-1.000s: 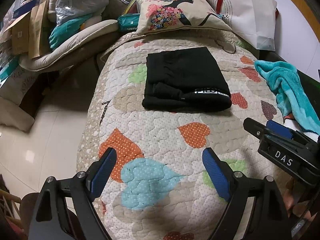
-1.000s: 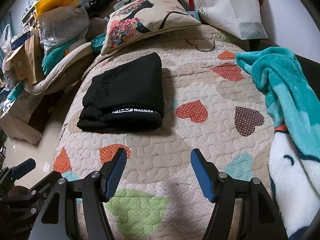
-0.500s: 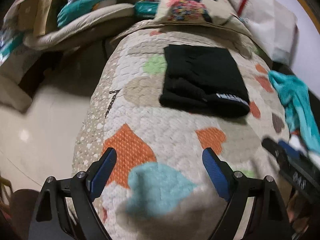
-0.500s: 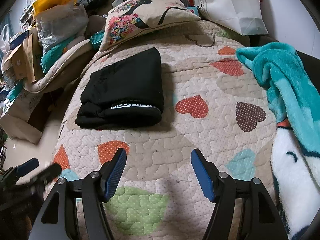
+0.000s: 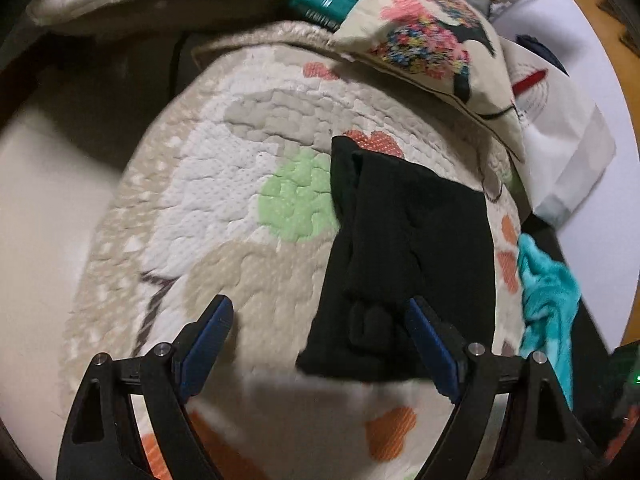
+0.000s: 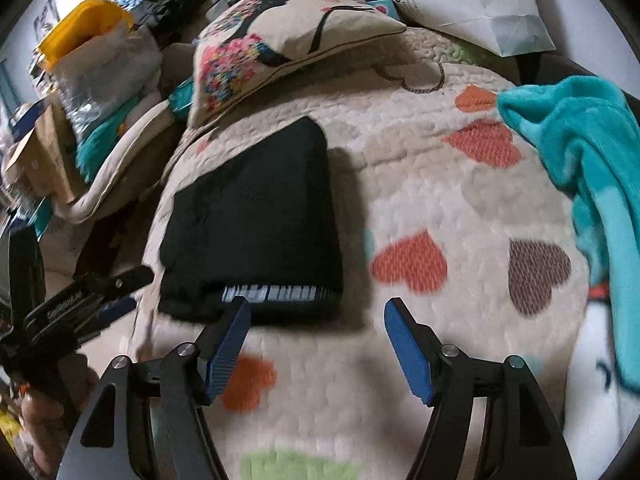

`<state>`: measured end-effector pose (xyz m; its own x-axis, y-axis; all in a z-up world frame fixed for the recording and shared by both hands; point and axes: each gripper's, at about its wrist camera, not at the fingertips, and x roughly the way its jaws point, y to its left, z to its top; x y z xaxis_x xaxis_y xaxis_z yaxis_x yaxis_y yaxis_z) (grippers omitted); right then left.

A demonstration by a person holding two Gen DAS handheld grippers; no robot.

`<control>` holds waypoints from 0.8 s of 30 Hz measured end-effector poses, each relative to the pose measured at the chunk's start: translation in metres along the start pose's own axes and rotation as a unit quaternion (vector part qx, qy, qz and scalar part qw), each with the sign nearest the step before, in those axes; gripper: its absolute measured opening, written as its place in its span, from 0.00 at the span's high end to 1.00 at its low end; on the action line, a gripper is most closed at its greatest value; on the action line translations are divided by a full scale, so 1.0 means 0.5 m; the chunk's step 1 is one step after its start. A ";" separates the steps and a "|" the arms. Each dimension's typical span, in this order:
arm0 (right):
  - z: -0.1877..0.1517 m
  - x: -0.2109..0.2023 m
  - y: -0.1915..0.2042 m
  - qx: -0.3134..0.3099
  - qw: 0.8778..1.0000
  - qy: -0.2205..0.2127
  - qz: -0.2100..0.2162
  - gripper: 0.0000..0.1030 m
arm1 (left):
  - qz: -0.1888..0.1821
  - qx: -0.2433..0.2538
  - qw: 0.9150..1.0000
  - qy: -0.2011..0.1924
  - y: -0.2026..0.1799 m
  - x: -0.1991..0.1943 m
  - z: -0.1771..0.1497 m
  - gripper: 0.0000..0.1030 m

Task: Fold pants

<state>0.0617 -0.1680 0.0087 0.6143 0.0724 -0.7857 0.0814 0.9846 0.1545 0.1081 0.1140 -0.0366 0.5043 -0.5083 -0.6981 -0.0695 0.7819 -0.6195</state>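
Observation:
The black pants (image 5: 408, 240) lie folded into a thick rectangle on the heart-patterned quilt (image 5: 224, 184). My left gripper (image 5: 318, 308) is open at their near left corner. Its right finger overlaps the black cloth, and its left finger is over bare quilt. In the right wrist view the pants (image 6: 256, 208) show a waistband with white lettering (image 6: 280, 293) on the near edge. My right gripper (image 6: 316, 304) hangs just in front of that edge with its jaws opening. Nothing is pressed between its pads. The left gripper (image 6: 136, 290) shows at the far left of this view.
A floral pillow (image 6: 280, 36) and a white paper bag (image 6: 472, 0) lie at the head of the bed. A teal blanket (image 6: 592, 160) covers the right side. Cushions, boxes and bags (image 6: 100, 80) crowd the left, with pale floor (image 5: 40, 240) below the bed's edge.
My left gripper has swung forward and rolled, so the pants now fill the right of its view. My right gripper has closed in on the waistband edge and its jaws are a little wider.

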 end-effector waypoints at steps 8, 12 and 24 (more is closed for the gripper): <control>0.036 0.108 -0.057 0.107 0.992 0.032 0.059 0.25 | -0.024 0.022 0.999 0.016 -0.024 0.057 0.023 0.15; 0.041 0.145 -0.061 0.134 0.985 0.046 0.096 0.24 | -0.030 0.045 0.998 0.024 -0.045 0.066 0.017 0.29; 0.050 0.122 0.004 0.089 0.982 0.046 0.160 0.42 | -0.022 0.041 0.999 0.020 -0.046 0.010 0.002 0.71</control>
<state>0.1189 -0.1656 -0.0236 0.5579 0.3958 -0.7294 0.0363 0.8665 0.4979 0.1129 0.0939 -0.0255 0.4709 -0.5558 -0.6851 0.0234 0.7842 -0.6201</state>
